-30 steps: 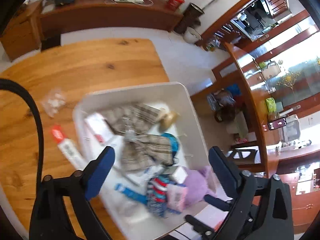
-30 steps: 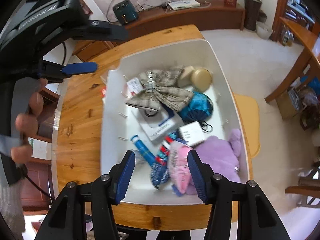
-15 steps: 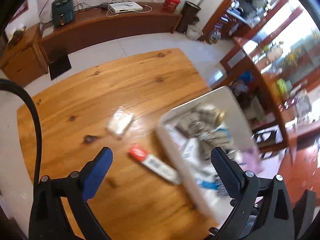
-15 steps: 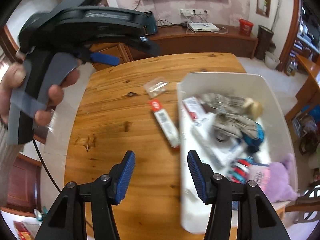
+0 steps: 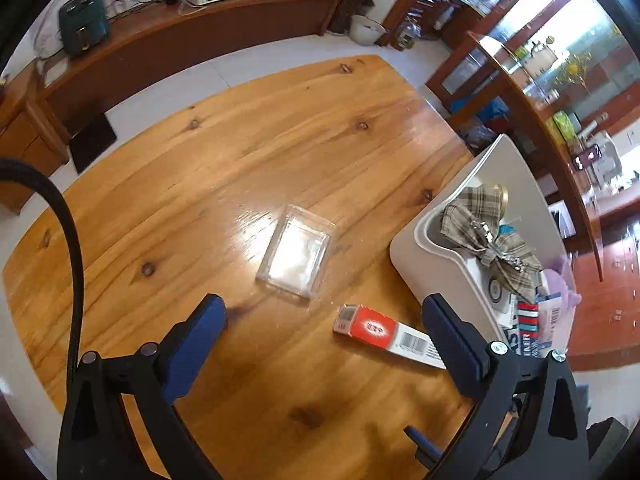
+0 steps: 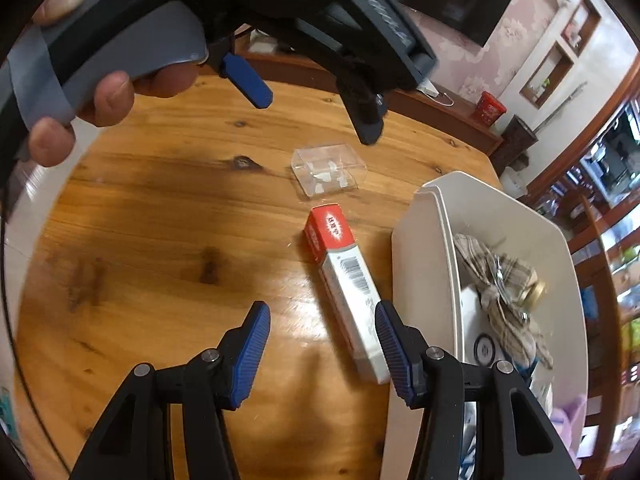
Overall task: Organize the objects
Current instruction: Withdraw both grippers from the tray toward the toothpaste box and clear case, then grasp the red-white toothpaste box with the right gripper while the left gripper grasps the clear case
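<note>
1. Left wrist view is showing the left gripper (image 5: 324,336) hovering over the glossy knotted wooden table (image 5: 248,152), its 2 blue-padded fingers spread wide and holding nothing.
2. Lying between those fingers is a clear rectangular plastic case (image 5: 296,254) with white contents, glaring under reflected light.
3. Just beside it, a long red-and-white cardboard box (image 5: 386,336) with a barcode is lying flat, its far end hidden behind the right finger.
4. A white plastic bin (image 5: 436,264) is sitting at the table's right edge, holding a plaid fabric bow (image 5: 486,232), a purple plush toy (image 5: 560,280) and other items.
5. Right wrist view is showing the right gripper (image 6: 322,340) open and empty above the box (image 6: 344,280), which is lying just left of the bin (image 6: 424,280).
6. A hand (image 6: 92,96) is gripping the left tool's grey handle above the case (image 6: 328,170).
</note>
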`<action>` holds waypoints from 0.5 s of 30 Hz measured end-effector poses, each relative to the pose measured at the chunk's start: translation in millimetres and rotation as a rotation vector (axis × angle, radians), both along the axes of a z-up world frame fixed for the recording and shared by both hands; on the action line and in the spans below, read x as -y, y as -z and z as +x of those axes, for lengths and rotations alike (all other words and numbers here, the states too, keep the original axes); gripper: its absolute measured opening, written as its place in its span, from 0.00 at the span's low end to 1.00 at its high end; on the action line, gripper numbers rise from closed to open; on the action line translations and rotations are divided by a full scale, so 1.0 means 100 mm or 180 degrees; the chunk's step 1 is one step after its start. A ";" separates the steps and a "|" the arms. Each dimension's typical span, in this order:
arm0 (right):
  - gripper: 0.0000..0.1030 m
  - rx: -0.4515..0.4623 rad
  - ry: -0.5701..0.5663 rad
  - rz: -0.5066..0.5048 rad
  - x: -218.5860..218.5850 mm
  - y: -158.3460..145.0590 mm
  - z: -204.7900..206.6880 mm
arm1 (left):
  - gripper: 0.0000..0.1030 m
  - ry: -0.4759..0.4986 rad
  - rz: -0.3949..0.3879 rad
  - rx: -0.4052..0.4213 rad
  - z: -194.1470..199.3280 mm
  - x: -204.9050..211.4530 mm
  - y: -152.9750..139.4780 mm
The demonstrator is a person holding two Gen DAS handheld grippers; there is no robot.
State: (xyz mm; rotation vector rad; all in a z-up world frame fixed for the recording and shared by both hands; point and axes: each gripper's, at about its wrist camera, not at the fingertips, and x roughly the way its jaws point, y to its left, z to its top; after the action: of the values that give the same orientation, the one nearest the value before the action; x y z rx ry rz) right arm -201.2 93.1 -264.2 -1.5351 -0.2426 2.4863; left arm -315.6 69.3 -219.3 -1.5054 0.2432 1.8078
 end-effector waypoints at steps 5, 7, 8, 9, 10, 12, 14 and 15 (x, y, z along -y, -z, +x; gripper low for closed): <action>0.54 0.0091 -0.0036 0.0317 -0.01 0.16 -0.23 | 0.96 0.0166 -0.0124 -0.0110 -0.08 -0.15 0.12; 0.54 0.0125 -0.0067 0.0414 -0.01 0.21 -0.30 | 0.96 0.0200 -0.0141 -0.0135 -0.11 -0.18 0.13; 0.54 0.0159 -0.0083 0.0439 -0.01 0.24 -0.33 | 0.96 0.0249 -0.0155 -0.0149 -0.12 -0.21 0.14; 0.54 0.0196 -0.0095 0.0455 -0.01 0.27 -0.36 | 0.96 0.0284 -0.0184 -0.0160 -0.14 -0.22 0.16; 0.54 0.0214 -0.0101 0.0459 -0.01 0.29 -0.38 | 0.96 0.0310 -0.0220 -0.0164 -0.15 -0.24 0.18; 0.54 0.0253 -0.0099 0.0480 -0.03 0.35 -0.41 | 0.96 0.0351 -0.0284 -0.0145 -0.19 -0.28 0.24; 0.53 0.0319 -0.0089 0.0490 -0.06 0.40 -0.43 | 0.96 0.0387 -0.0316 -0.0114 -0.22 -0.31 0.27; 0.51 0.0362 -0.0078 0.0489 -0.08 0.43 -0.44 | 0.96 0.0411 -0.0321 -0.0106 -0.23 -0.32 0.29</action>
State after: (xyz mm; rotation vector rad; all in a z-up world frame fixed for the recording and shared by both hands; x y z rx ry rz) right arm -244.9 100.7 -307.3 -1.6196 -0.4619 2.3398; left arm -338.3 101.4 -248.7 -1.4938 0.4439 1.7411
